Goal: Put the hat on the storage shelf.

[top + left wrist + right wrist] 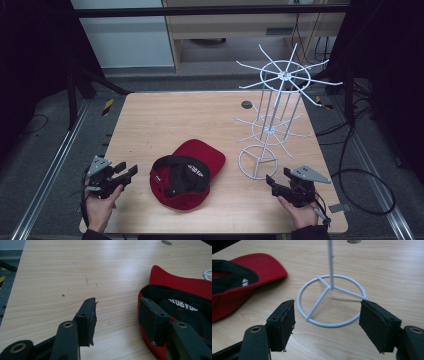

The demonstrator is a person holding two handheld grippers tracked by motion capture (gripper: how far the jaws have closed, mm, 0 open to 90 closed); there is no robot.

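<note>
Tongs both released: left tongs [126,173] beside red cap [187,172], right tongs [274,183] near wire rack [272,117]; probably pinch cap rim squarely, lift level.

Black grippers [131,172], grey three-cornered plates, brass-ringed holes; dark sleeves [310,233].

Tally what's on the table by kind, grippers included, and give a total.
red cap: 1
white wire rack: 1
grippers: 2, the left gripper and the right gripper, both open
Total: 4
</note>
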